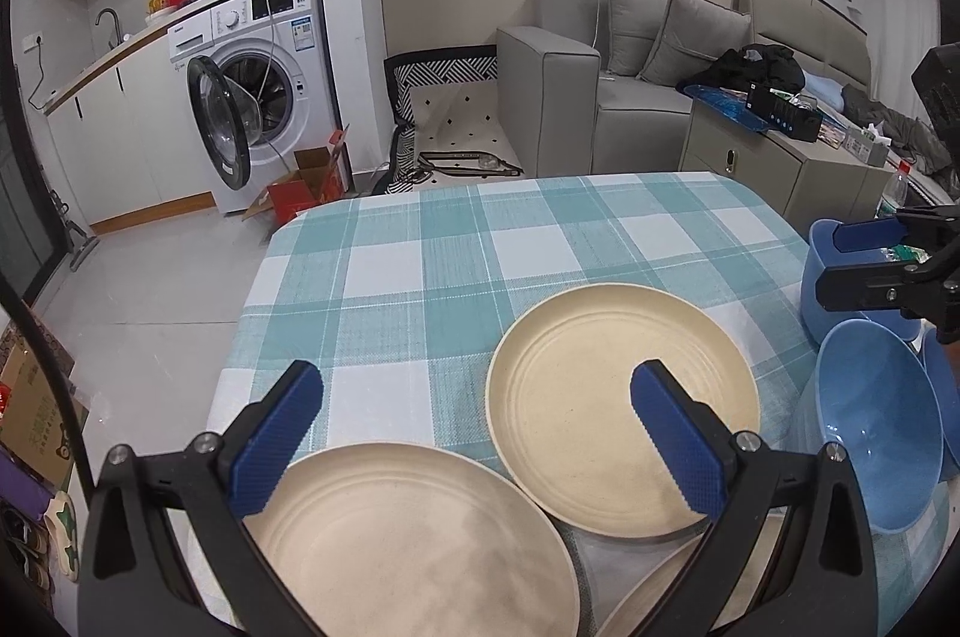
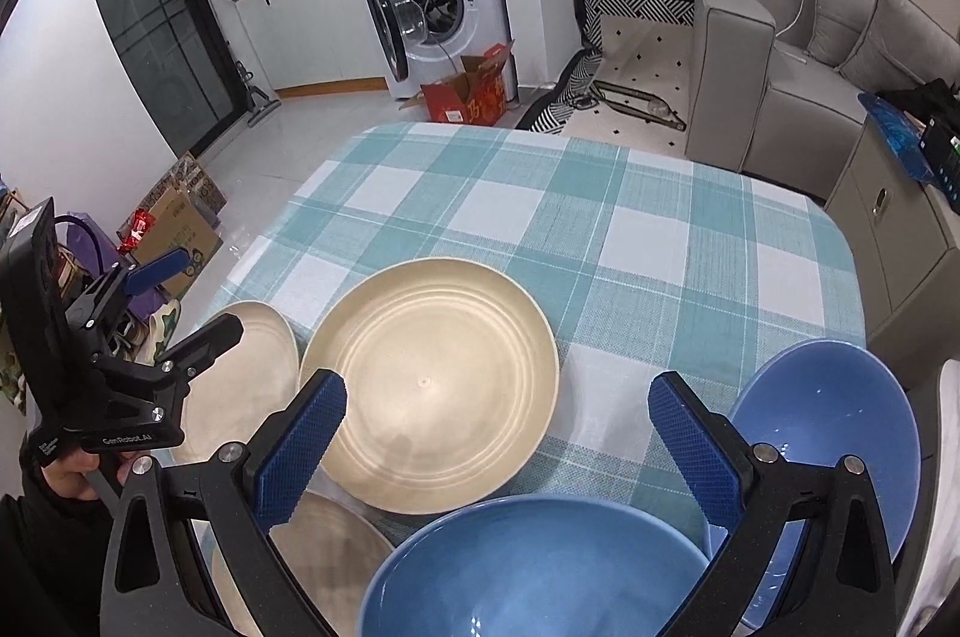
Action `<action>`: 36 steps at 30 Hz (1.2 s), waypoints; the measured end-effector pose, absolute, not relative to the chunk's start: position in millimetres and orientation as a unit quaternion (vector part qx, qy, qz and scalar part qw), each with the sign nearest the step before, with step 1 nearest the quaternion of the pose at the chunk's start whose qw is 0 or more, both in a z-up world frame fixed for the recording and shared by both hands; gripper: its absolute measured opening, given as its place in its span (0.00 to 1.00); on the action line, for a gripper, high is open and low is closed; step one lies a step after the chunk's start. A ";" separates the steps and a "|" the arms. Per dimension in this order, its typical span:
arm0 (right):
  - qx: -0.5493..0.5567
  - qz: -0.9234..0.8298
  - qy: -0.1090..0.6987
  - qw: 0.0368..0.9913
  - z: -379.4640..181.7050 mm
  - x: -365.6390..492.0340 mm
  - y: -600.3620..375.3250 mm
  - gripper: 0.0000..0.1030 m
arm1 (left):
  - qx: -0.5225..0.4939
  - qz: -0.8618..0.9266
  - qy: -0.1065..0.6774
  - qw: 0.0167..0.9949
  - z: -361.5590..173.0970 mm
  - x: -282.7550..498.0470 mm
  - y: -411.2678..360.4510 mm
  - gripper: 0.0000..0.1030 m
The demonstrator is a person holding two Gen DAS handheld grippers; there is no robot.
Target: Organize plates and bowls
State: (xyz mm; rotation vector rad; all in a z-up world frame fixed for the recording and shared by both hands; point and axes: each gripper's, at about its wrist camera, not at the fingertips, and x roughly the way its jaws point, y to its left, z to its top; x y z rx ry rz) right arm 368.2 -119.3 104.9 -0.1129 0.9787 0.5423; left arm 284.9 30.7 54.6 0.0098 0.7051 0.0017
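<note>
Left wrist view: the left gripper (image 1: 474, 421) hangs over the table (image 1: 420, 247), jaws spread wide and holding nothing. The middle plate (image 1: 576, 397) lies flat on the checked cloth. A second plate (image 1: 408, 541) lies just left of it and nearer the camera, rims appearing to touch. A blue bowl (image 1: 876, 421) sits right of the middle plate. The right gripper (image 1: 864, 259) shows beyond that bowl.

Right wrist view: the right gripper (image 2: 498, 433) has its jaws spread, empty, above a blue bowl (image 2: 540, 571) near the middle plate (image 2: 438, 391). Another bowl (image 2: 834, 427) stands to the right. The left gripper (image 2: 192, 301), held by a hand (image 2: 66, 478), is left of the plate.
</note>
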 end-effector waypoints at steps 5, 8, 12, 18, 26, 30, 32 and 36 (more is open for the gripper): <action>-0.055 0.258 0.481 0.836 93.9 378.0 -114.6 1.00 | 0.000 0.002 0.359 0.933 47.3 293.0 30.7 1.00; -0.059 0.259 0.495 0.827 84.5 383.5 -110.6 1.00 | -0.001 -0.001 0.371 0.929 41.4 298.8 29.1 1.00; -0.064 0.254 0.522 0.812 69.2 391.5 -106.8 1.00 | 0.005 -0.006 0.384 0.923 32.3 304.4 25.6 1.00; -0.080 0.246 0.544 0.798 53.5 398.6 -100.9 1.00 | 0.016 -0.006 0.402 0.916 20.6 313.5 22.4 1.00; -0.092 0.236 0.571 0.781 36.1 407.5 -95.0 1.00 | 0.025 -0.006 0.424 0.905 8.0 323.2 19.8 1.00; -0.096 0.232 0.585 0.771 27.3 411.4 -91.5 0.99 | 0.023 -0.011 0.431 0.902 4.2 326.9 20.9 1.00; -0.096 0.232 0.587 0.769 25.0 412.8 -91.5 0.97 | 0.023 -0.012 0.436 0.900 1.7 328.5 21.1 1.00; -0.095 0.229 0.595 0.764 20.4 415.9 -91.1 0.92 | 0.025 -0.014 0.444 0.895 -3.4 332.5 20.5 1.00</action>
